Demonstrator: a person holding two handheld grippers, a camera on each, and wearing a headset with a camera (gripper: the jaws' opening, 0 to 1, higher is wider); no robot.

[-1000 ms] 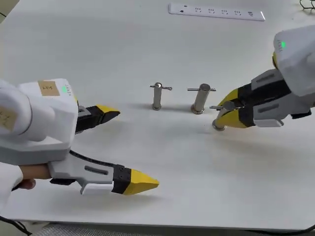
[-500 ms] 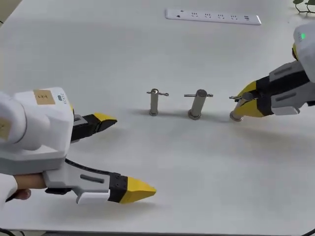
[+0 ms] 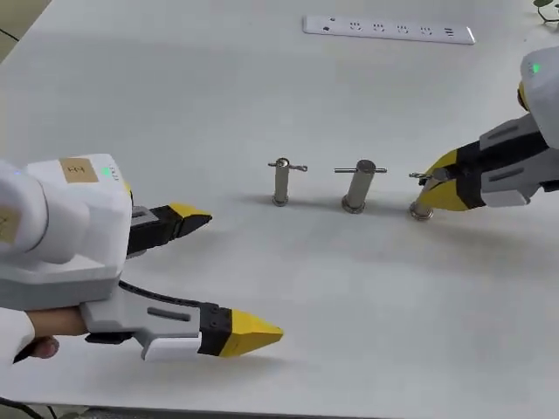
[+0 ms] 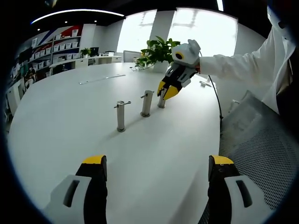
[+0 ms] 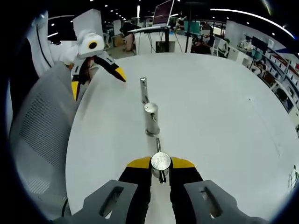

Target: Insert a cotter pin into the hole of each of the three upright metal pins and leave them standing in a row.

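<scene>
Progress: I judge the inserting done. Each of the three short, upright, silver cylindrical metal pins carries a thin wire cotter pin through the hole near its head. What is left is releasing the last one so it stands on its own.
Row: the left pin (image 3: 280,183), the middle pin (image 3: 355,188) and the right pin (image 3: 421,209) stand in a line across the centre of the head view, evenly spaced, on the white tabletop (image 3: 175,105).
Cotter pins: the left cotter pin (image 3: 295,167) pokes out toward the right. The middle cotter pin (image 3: 360,170) shows on both sides of its head. The right cotter pin (image 3: 417,175) juts out just left of the jaws.
Right gripper (image 3: 428,186): at the right edge of the frame, its yellow-tipped jaws are clamped on the right pin's head. In the right gripper view, at bottom centre, the round head sits between both tips.
Left gripper (image 3: 244,275): lower left, jaws wide apart and empty, well apart from the row.
Look: bright polished shafts with small flared feet — narrow bases, so I expect a careless release could tip one.
</scene>
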